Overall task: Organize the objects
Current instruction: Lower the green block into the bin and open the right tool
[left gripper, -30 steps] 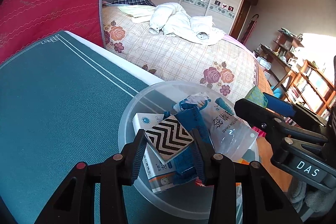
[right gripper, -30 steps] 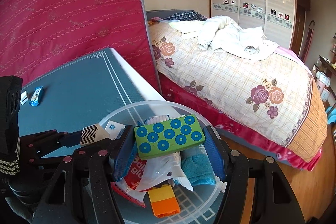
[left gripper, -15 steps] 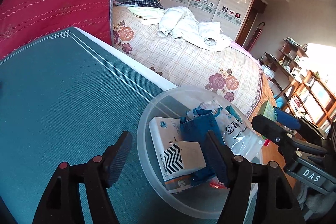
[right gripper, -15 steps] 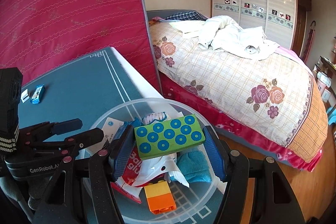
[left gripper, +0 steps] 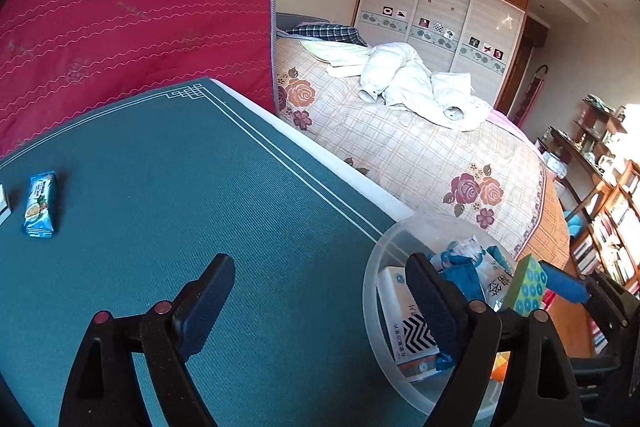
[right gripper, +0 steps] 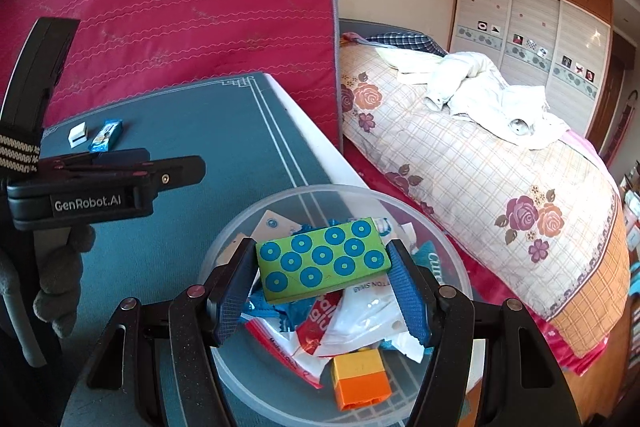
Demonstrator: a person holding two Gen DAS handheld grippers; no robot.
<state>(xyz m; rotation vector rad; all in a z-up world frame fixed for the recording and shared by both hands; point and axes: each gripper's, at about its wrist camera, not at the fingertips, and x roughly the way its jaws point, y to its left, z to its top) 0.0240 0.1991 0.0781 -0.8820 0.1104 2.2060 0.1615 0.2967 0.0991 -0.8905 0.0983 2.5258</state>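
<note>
A clear plastic bowl sits at the teal table's right edge, filled with packets, a white box, a blue cloth and an orange block. My right gripper is shut on a green box with blue dots, held over the bowl. The green box also shows in the left wrist view. My left gripper is open and empty over the table, left of the bowl. The zigzag-patterned card lies in the bowl on the white box. A blue snack packet lies far left on the table.
A small white box lies beside the blue packet. A red mattress leans upright behind the table. A bed with a floral cover stands to the right, below the table edge. Shelves stand far right.
My left gripper opened, dropped the zigzag card into the bowl, and moved left away from the bowl. My right gripper has stayed over the bowl holding the green box.
</note>
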